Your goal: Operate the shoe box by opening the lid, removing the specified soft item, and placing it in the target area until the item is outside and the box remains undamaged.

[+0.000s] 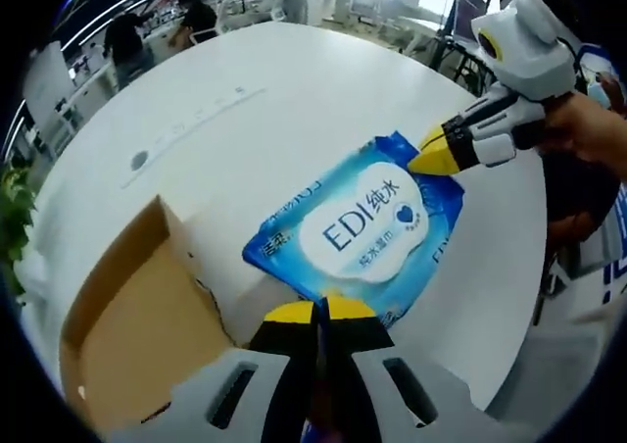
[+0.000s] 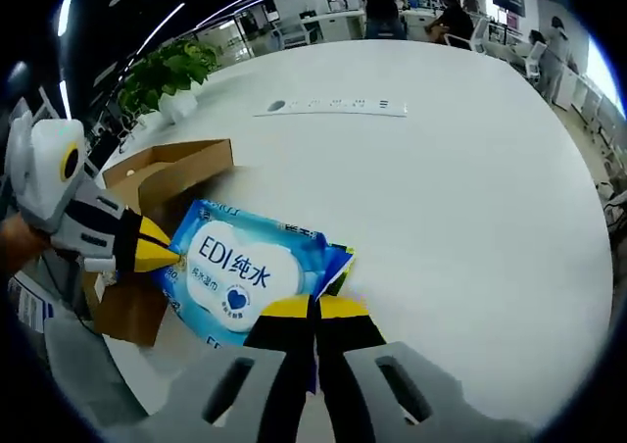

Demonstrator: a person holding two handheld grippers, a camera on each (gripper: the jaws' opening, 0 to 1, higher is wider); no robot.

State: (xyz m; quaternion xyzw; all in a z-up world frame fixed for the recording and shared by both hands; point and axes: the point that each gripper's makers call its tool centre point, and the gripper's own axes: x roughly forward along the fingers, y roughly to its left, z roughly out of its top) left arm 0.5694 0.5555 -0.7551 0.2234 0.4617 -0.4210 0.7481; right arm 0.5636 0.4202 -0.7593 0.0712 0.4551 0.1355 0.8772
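With both my left gripper (image 1: 320,311) and right gripper (image 2: 313,309) clamped on opposite edges of the wipes pack (image 1: 361,229), held above the table (image 1: 294,100) beside the open shoe box (image 1: 137,316), placement is underway; next, lower and release.

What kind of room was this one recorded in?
Probably an open office or lab: a large white round table with a built-in socket strip, desks with seated people behind, and a potted plant.

Bright, even overhead light — soft shadows, sharp centre, fisheye-warped edges.
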